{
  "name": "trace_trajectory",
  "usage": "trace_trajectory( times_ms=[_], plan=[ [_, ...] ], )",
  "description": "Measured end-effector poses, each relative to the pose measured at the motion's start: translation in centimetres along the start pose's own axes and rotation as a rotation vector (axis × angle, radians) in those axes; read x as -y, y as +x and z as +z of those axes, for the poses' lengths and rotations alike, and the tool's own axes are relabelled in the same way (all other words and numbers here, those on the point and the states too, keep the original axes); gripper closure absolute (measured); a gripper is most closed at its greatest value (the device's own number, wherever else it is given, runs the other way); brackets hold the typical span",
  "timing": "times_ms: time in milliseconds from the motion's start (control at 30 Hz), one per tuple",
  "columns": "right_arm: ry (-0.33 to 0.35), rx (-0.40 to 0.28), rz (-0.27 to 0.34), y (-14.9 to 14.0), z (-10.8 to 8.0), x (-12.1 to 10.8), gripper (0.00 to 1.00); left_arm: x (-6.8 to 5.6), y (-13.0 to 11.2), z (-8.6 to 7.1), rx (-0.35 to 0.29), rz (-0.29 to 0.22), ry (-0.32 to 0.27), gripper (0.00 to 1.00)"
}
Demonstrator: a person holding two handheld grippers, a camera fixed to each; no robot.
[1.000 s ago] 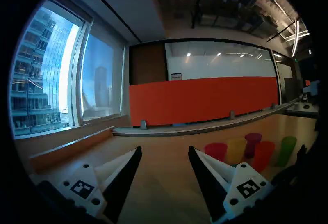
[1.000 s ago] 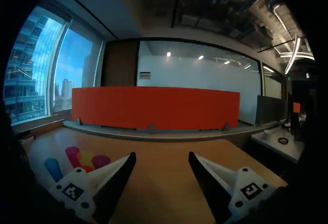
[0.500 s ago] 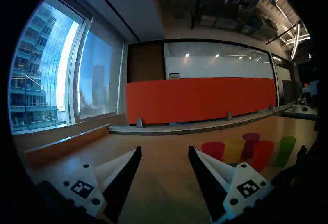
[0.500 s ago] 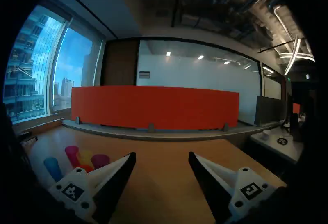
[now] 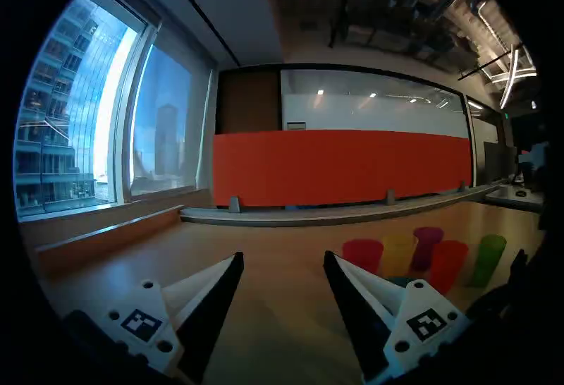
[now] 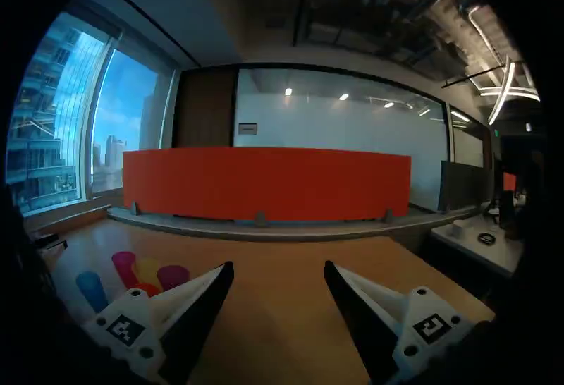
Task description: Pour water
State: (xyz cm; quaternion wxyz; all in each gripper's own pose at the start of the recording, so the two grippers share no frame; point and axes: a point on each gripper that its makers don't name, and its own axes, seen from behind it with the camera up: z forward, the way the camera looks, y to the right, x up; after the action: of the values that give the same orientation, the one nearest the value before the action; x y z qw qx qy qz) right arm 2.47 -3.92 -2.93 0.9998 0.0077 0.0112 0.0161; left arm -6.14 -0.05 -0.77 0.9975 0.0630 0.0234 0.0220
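Counter [image 5: 282, 237] of smooth, pale wood with a soft sheen spreads under both grippers. Along its far edge stands a long, flat orange partition [image 5: 338, 168] on small grey feet. Since a second ago the left gripper view has levelled: the far edge, which sloped then, now runs nearly straight. The right gripper view has hardly changed.

The left gripper [image 5: 282, 254] has white, wedge-shaped fingers with black inner faces. They are spread wide and grasp nothing. The right gripper [image 6: 278, 265] is built the same, and its fingers are also parted and empty.

The cups [image 5: 398, 253] are smooth and tapered: red, yellow, purple, orange and green. They stand upright in a tight cluster between the two grippers, well short of the far edge. A blue cup [image 6: 92, 290] stands just beside the cluster.
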Motion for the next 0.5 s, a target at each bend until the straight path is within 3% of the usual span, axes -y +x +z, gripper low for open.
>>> trace_trajectory(
  times_ms=[500],
  plan=[
    [-0.001,-0.001,0.008,0.08,-0.22,-0.25,0.01,-0.37,-0.54,0.25,0.015,-0.016,-0.016,0.16]
  ],
)
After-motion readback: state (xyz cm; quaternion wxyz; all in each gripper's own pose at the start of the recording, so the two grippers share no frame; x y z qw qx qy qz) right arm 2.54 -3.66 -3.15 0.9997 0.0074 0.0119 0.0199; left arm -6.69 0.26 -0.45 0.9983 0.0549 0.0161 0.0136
